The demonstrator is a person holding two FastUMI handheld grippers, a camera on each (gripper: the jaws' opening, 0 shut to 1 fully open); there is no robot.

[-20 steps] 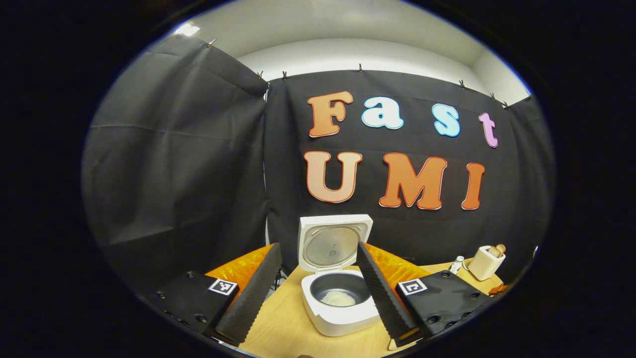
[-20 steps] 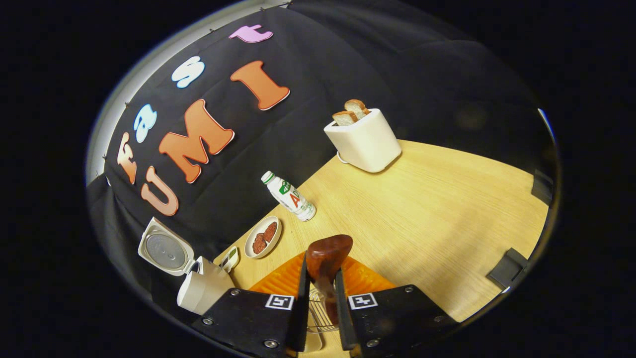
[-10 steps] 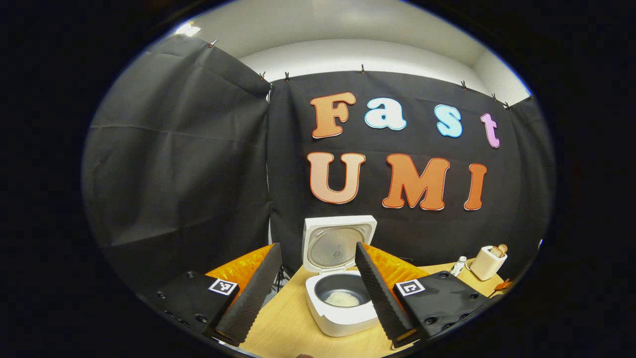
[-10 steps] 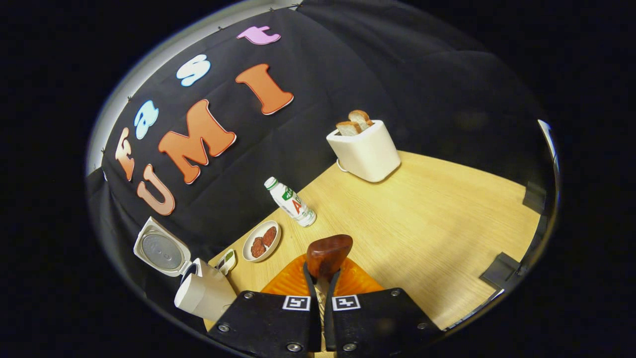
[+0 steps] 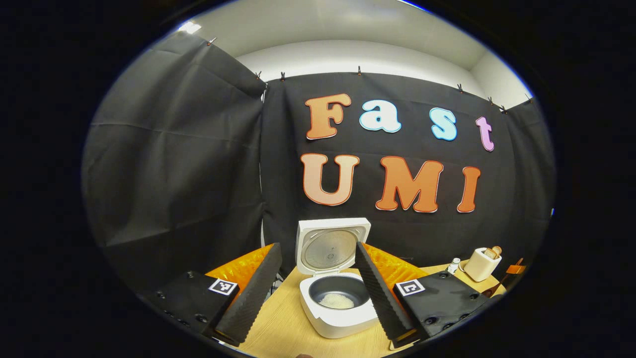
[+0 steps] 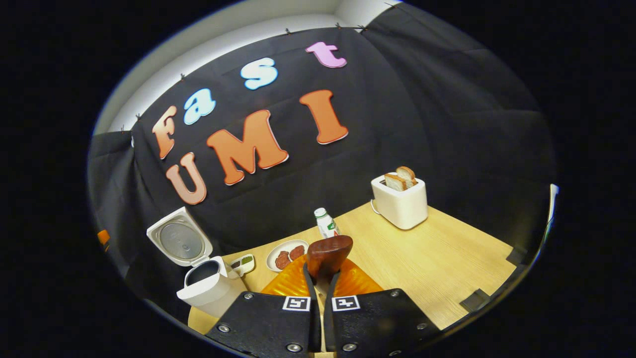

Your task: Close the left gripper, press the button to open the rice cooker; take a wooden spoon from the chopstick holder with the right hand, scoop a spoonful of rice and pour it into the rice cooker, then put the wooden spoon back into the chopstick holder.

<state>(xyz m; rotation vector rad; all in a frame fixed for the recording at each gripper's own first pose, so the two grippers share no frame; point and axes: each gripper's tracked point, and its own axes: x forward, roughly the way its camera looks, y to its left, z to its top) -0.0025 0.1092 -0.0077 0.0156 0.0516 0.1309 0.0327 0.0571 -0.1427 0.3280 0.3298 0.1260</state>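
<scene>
The white rice cooker (image 5: 338, 318) stands with its lid (image 5: 330, 246) raised, and a small heap of rice (image 5: 336, 300) lies in the dark pot. My left gripper (image 5: 317, 246) is open just short of it, and its fingers (image 5: 251, 298) frame the cooker on both sides. In the right gripper view my right gripper (image 6: 322, 278) is shut on a reddish-brown wooden spoon (image 6: 329, 251), whose rounded end sticks up above the fingers. The open rice cooker (image 6: 208, 286) sits off to that gripper's left on the table.
On the wooden table (image 6: 437, 258) stand a white toaster (image 6: 401, 201) with bread slices, a small bottle (image 6: 325, 223), a plate (image 6: 287, 256) with dark food and a little dish (image 6: 242, 264). The table's edge runs close by on the right.
The right gripper's fingers closed fully on the spoon, then rose and levelled, so the table objects sit lower and farther off. The left gripper barely shifted.
</scene>
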